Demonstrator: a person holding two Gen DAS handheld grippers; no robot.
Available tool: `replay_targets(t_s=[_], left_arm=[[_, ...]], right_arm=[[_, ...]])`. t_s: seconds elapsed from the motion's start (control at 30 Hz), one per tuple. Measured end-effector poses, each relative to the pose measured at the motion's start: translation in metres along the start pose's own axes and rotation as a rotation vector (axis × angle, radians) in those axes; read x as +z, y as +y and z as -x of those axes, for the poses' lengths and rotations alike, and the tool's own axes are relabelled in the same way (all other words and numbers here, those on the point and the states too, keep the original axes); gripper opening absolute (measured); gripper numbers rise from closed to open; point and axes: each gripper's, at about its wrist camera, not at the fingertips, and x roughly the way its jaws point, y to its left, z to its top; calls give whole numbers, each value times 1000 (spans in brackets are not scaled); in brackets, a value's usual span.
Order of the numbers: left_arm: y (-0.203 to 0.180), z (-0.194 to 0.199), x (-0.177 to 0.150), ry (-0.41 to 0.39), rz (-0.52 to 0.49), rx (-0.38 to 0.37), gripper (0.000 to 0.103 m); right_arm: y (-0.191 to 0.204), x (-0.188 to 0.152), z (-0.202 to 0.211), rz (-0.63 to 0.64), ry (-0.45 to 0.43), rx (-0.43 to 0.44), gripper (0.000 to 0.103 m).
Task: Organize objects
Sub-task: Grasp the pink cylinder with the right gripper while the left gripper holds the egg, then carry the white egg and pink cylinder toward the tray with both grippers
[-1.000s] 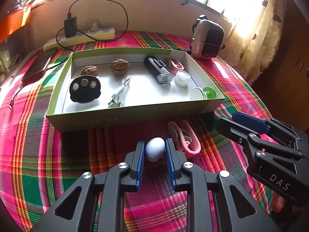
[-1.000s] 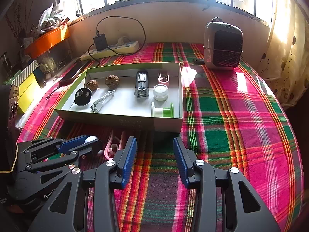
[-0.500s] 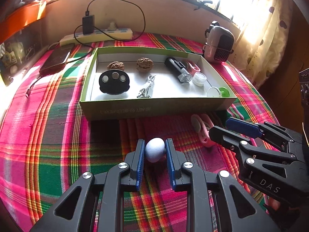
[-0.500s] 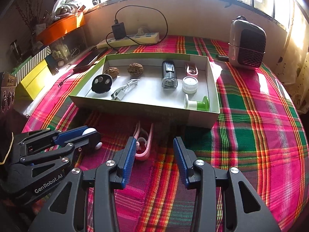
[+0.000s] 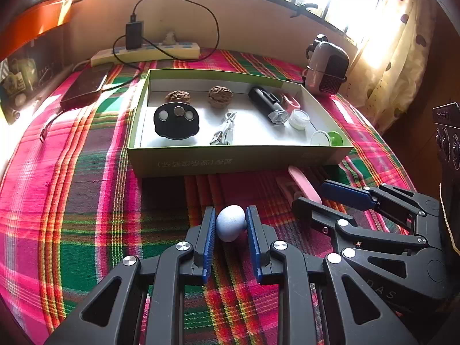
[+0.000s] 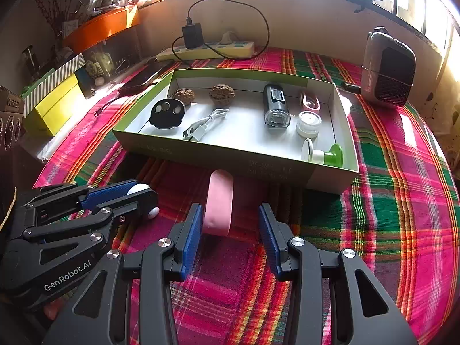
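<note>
My left gripper (image 5: 230, 224) is shut on a pale blue egg-shaped object (image 5: 230, 222), held just above the plaid cloth in front of the box; it also shows in the right wrist view (image 6: 138, 189). My right gripper (image 6: 230, 224) is open, its jaws on either side of a pink clip (image 6: 218, 201) that lies on the cloth before the box front; the clip touches the left pad. The green-rimmed cardboard box (image 5: 235, 159) holds two walnuts, a black disc, a white cable, a black device, a small jar and a green-and-white spool.
A small heater (image 6: 388, 69) stands at the back right. A power strip with a charger (image 5: 143, 50) lies by the wall, a phone (image 5: 83, 87) to the left. Yellow boxes (image 6: 54, 100) and an orange tray sit off the left edge.
Both grippers have shifted left along the box front. The right gripper has closed in around the pink clip, which now lies between its jaws. The left gripper still holds the egg.
</note>
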Motion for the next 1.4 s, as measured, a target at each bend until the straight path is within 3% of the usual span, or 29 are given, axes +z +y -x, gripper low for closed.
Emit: replay_targets(t_s=[0.93, 1.03, 1.1, 1.4], left_arm=[[-1, -1, 0, -5, 0, -4, 20], [-2, -1, 1, -5, -1, -4, 20], [-1, -1, 0, -5, -1, -4, 20], [-2, -1, 0, -6, -1, -4, 20]], right_arm=[[10, 1, -10, 78, -14, -39, 41], [10, 0, -10, 78, -17, -36, 32], [10, 0, -9, 82, -20, -38, 19], [11, 0, -9, 83, -21, -36, 19]])
